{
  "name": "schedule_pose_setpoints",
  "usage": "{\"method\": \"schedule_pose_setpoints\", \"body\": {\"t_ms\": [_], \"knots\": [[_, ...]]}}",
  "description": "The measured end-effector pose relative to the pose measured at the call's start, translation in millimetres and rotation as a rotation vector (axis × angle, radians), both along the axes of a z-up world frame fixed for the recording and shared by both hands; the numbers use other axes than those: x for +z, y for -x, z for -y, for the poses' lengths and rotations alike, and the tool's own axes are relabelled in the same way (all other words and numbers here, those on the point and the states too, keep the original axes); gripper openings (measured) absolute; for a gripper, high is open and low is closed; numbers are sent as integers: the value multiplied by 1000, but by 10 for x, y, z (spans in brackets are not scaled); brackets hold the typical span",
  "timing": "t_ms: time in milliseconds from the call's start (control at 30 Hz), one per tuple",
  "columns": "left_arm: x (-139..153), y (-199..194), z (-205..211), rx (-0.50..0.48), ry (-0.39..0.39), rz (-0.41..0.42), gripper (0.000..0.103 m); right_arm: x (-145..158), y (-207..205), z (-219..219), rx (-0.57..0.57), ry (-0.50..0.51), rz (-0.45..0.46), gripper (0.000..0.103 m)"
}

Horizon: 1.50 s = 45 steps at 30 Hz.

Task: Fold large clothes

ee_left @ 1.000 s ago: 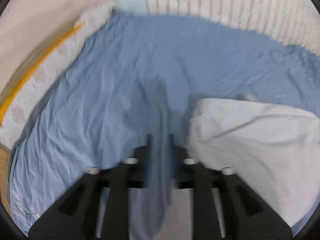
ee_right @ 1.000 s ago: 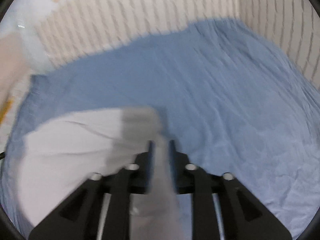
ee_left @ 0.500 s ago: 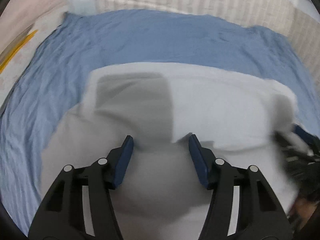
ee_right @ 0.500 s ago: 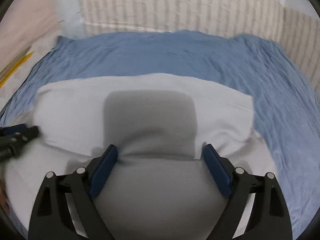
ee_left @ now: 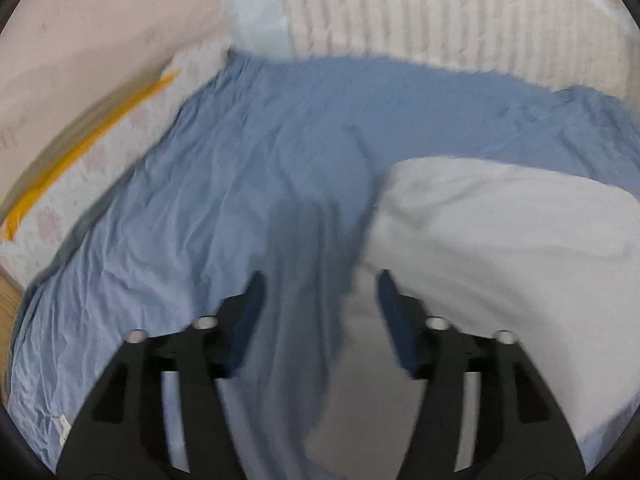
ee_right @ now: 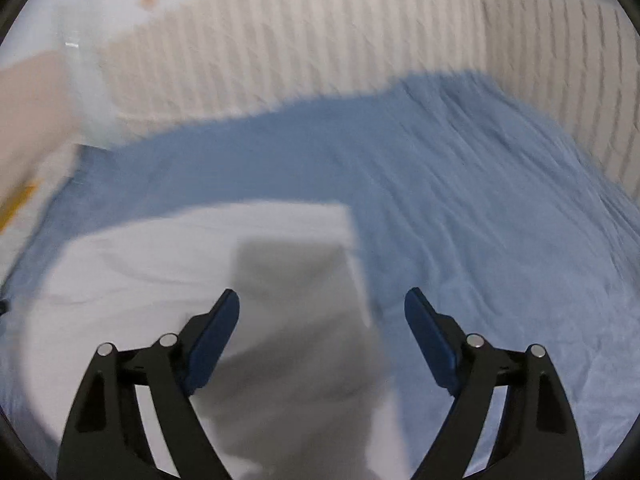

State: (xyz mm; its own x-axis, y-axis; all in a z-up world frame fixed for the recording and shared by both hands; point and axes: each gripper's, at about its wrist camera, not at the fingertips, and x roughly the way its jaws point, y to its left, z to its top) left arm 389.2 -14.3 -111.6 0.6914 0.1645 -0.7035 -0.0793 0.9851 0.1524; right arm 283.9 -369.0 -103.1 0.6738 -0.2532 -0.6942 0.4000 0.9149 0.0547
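A white garment [ee_left: 500, 240] lies folded over on the blue bed sheet [ee_left: 240, 168]; it also shows in the right wrist view [ee_right: 168, 264]. My left gripper [ee_left: 320, 284] is open and empty over the garment's left edge, where white cloth meets the sheet. My right gripper [ee_right: 322, 300] is open wide and empty above the garment's right edge, with the blue sheet [ee_right: 480, 208] to its right. Both views are blurred by motion.
A cream ribbed headboard [ee_right: 320, 52] stands behind the bed and wraps round its right side. A pale floral mattress edge with a yellow strip [ee_left: 84, 152] runs along the left. A pinkish wall [ee_left: 88, 28] is beyond it.
One second ago both grippers were shut on the white garment. They let go and opened half a second ago, then swung apart toward the garment's left and right edges.
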Motion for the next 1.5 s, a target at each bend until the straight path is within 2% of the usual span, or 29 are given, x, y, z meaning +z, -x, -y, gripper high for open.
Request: {"method": "schedule_pose_setpoints", "body": {"t_ms": [33, 67, 167, 233, 300, 367, 467, 533, 600, 733, 767, 800, 833, 933, 1033, 1167, 1233, 1300, 1367, 1400, 1500], "knots": [[34, 154, 130, -23, 4, 29, 74, 57, 97, -234, 42, -13, 31, 86], [39, 312, 266, -52, 32, 48, 75, 52, 141, -378, 72, -26, 37, 86], [-96, 601, 608, -110, 86, 31, 74, -85, 360, -894, 164, -40, 20, 86], [-302, 609, 857, -136, 81, -8, 64, -231, 473, -1122, 213, -13, -10, 86], [-553, 625, 939, -135, 59, -68, 58, -478, 553, -1199, 229, 20, -91, 85], [-670, 658, 889, -119, 48, -77, 58, -609, 718, -1036, 199, 0, -109, 84], [-730, 739, 661, -80, 53, -83, 60, -677, 917, -719, 88, -6, -129, 84], [-852, 677, 465, -46, 84, -102, 65, -792, 1066, -399, 8, -39, -155, 84], [-952, 699, 264, -22, 114, -123, 65, -893, 1232, -43, -70, -110, -178, 84], [-831, 698, -42, 4, 131, -133, 69, -804, 1390, 138, -75, -105, -164, 84], [-779, 696, -121, 12, 136, -131, 72, -762, 1398, 151, -66, -100, -153, 85], [-702, 697, -212, 10, 144, -126, 80, -727, 1388, 161, -57, -104, -145, 86], [-629, 588, -121, 9, 147, -114, 85, -697, 1359, 171, -51, -114, -142, 87], [-408, 455, -221, -2, 133, -78, 96, -623, 1214, 277, -46, -145, -124, 93], [-306, 221, -161, -39, 98, -70, 99, -526, 1031, 338, -28, -162, -92, 96], [-216, 117, -105, -75, 8, -59, 99, -519, 728, 272, -3, -134, -106, 96], [-206, 71, -63, -96, 14, -53, 99, -488, 661, 257, 5, -124, -97, 96], [-252, 50, -9, -121, 36, -62, 100, -499, 551, 255, 16, -120, -94, 96], [-309, 59, 27, -126, -21, -86, 100, -578, 456, 225, 14, -85, -138, 97], [-441, 14, 113, -139, -77, -112, 100, -650, 415, 188, 29, -75, -168, 97], [-630, 61, 191, -161, -110, -142, 100, -838, 427, 52, 60, -43, -225, 99]]}}
